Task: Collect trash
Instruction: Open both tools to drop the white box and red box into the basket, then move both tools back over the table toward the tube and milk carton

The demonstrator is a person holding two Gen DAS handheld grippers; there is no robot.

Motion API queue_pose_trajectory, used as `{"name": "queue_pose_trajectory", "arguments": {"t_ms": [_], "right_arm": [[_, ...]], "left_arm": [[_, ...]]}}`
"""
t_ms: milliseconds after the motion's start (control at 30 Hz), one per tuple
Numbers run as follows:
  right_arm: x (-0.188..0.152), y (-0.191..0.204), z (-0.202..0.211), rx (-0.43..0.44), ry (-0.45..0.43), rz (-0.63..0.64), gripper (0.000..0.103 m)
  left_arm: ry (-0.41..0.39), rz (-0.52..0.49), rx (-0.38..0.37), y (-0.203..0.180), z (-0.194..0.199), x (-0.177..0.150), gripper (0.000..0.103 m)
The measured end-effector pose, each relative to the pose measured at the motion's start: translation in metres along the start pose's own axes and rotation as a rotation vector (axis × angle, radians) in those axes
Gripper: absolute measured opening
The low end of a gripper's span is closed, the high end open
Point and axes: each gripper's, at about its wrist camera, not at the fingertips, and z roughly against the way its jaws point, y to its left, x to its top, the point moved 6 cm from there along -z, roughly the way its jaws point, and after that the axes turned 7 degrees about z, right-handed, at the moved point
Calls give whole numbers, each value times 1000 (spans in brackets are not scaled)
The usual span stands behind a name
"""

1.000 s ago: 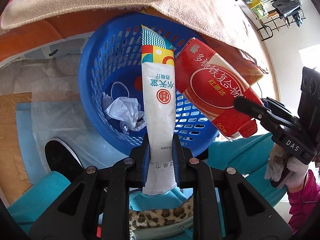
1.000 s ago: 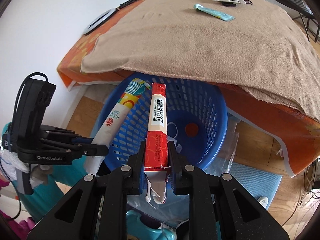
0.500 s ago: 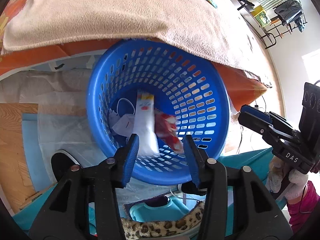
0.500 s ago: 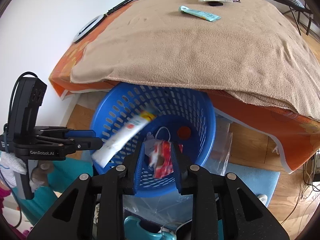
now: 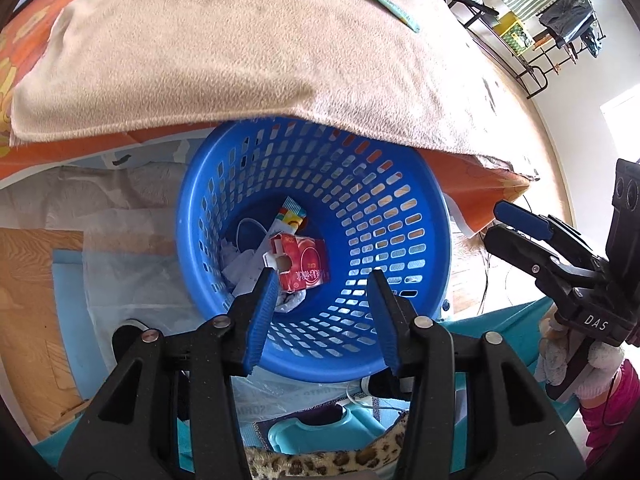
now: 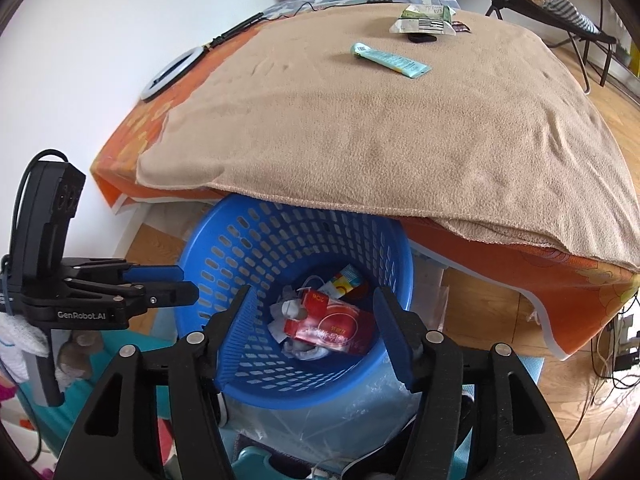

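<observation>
Left gripper (image 5: 322,312) spread wide, holding nothing; right gripper (image 6: 314,332) likewise spread, empty. Both above blue slotted laundry basket (image 6: 224,256). Red carton (image 6: 334,326) lies at basket bottom, "20" legible on flap, atop crumpled white paper (image 5: 240,266) and white sachet (image 5: 290,218). "GenRobot.AI" on left gripper body in right view; "DAS" on right gripper in left view. Basket half under bed edge: tan fleece blanket (image 6: 380,120) over orange sheet (image 6: 540,280). Far on blanket: teal tube (image 6: 390,60), green-white wrapper (image 6: 424,20). Wood floor. Ring light (image 6: 172,72) in right view only; drying rack (image 5: 552,20) in left only.
</observation>
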Motion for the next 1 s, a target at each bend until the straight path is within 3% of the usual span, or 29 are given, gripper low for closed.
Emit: {"name": "queue_pose_trajectory", "arguments": {"t_ms": [567, 1000], "right_arm": [[36, -21, 25, -51, -62, -32, 65], [100, -53, 52, -96, -180, -47, 68]], "left_arm": [[-71, -49, -20, -28, 18, 41, 54], [-169, -74, -32, -54, 33, 115, 53]]}}
